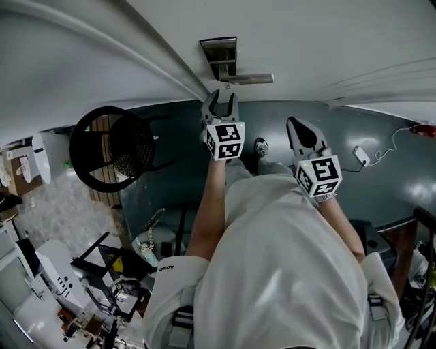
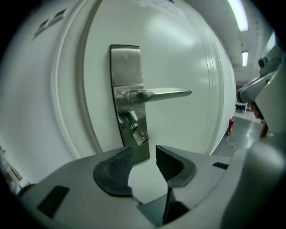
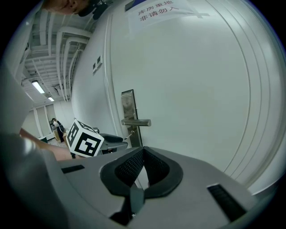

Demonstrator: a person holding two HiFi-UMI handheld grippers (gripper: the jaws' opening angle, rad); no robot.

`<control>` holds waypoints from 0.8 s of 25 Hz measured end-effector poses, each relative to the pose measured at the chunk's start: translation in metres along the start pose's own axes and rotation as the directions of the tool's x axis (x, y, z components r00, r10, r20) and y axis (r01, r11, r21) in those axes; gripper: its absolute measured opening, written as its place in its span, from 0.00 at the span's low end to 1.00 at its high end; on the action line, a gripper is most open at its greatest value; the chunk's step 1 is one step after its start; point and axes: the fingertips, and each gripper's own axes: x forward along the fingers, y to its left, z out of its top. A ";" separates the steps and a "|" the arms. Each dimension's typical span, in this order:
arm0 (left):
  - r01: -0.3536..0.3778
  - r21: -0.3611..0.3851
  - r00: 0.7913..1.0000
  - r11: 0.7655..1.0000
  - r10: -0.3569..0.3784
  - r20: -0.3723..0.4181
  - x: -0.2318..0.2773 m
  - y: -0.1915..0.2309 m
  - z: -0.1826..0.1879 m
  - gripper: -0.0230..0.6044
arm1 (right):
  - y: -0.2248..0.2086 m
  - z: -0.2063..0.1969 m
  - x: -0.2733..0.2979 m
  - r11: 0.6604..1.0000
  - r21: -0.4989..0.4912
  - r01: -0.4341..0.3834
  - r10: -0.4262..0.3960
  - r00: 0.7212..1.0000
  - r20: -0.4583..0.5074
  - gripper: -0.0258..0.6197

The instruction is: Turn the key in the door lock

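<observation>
Filling both gripper views is a white door (image 2: 187, 53), which the head view catches only as a pale slab from above (image 1: 306, 41). That head view alone shows the person's torso and arms, the dark floor (image 1: 354, 129) and a black round chair (image 1: 112, 150) off to the left. Only the right gripper view shows a paper notice (image 3: 161, 13) high on the door.

On the door sits a tall metal lock plate (image 2: 126, 67), with a lever handle (image 2: 165, 94) lying level across it and pointing right.

Both grippers appear together in the head view. The left gripper (image 1: 221, 95) is up close under the handle there, and the right gripper (image 1: 294, 123) is well apart from the door hardware. The left gripper's own view (image 2: 144, 154) shows its 2 jaws standing wide apart with only bare door between the pads, gripping nothing. The right gripper (image 3: 143, 152) has its jaws closed together and empty; past them its view shows the left gripper's marker cube (image 3: 85, 138).

The key (image 2: 140, 134) sits in the keyhole below the handle, its head tilted down to the right. It lies just beyond the left gripper's tips, slightly above the gap and untouched. The head view hides it behind that gripper, and from the right gripper view it is only a small glint (image 3: 129, 133).
</observation>
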 end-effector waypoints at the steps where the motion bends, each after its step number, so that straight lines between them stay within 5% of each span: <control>1: -0.026 0.064 1.000 0.998 0.026 0.006 0.001 -0.001 0.004 0.31 | -0.001 0.000 -0.001 1.000 0.001 0.003 -0.003 1.000 0.000 0.04; 6: -0.120 0.254 0.992 0.960 0.122 0.008 0.010 -0.004 0.019 0.31 | -0.005 0.000 -0.005 1.000 0.008 0.022 -0.022 1.000 0.002 0.04; 15: -0.185 0.287 0.980 0.940 0.198 -0.017 0.023 0.006 0.020 0.30 | -0.014 -0.004 -0.007 0.998 0.020 0.051 -0.051 0.999 -0.001 0.04; 20: -0.189 0.280 0.980 0.941 0.199 -0.007 0.021 0.005 0.022 0.17 | -0.015 -0.003 -0.009 0.998 0.027 0.058 -0.058 0.998 -0.002 0.04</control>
